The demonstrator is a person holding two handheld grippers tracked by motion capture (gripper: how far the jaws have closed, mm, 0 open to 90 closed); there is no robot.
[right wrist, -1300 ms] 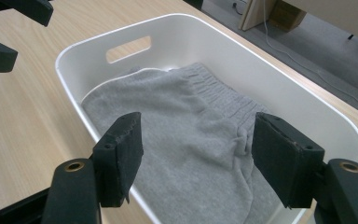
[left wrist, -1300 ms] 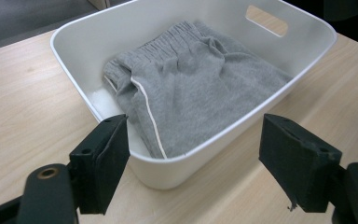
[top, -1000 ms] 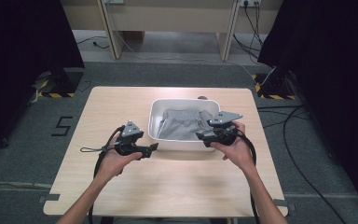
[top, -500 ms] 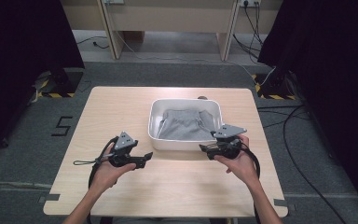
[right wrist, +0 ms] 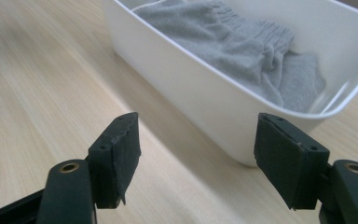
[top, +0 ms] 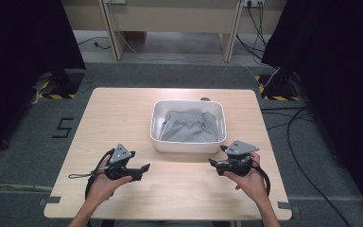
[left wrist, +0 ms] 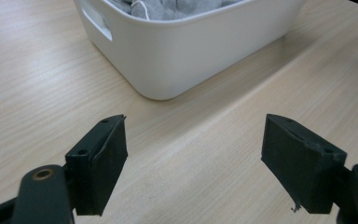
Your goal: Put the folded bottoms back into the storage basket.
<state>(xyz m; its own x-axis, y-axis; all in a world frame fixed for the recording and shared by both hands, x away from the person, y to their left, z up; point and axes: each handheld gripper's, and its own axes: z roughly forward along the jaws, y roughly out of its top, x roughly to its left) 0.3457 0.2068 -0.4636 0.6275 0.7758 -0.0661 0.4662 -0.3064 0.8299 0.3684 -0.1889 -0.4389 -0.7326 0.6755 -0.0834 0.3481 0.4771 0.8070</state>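
A white plastic tub [top: 187, 146] stands mid-table and holds a crumpled grey garment [top: 189, 126]. My left gripper [top: 145, 168] hovers low over the wood in front of the tub's left front corner, held in the person's left hand. Its jaws stand apart with nothing between them. My right gripper [top: 212, 162] sits off the tub's right front corner, also open and empty. The left gripper view looks past its own gripper [left wrist: 193, 163] at the tub's rounded corner [left wrist: 182, 51]. Beyond my right gripper [right wrist: 196, 158], the right gripper view shows the tub wall [right wrist: 200, 88] and the grey garment [right wrist: 242, 46].
The light wooden table [top: 123, 113] has bare wood to the left and right of the tub. A small dark object [top: 204, 99] peeks out behind the tub's far rim. Cables [top: 307, 142] run over the grey floor at the right. Dark curtains flank both sides.
Both hands have drawn back from the tub's front corners toward the near edge and sunk lower over the table. The tub and garment have not moved.
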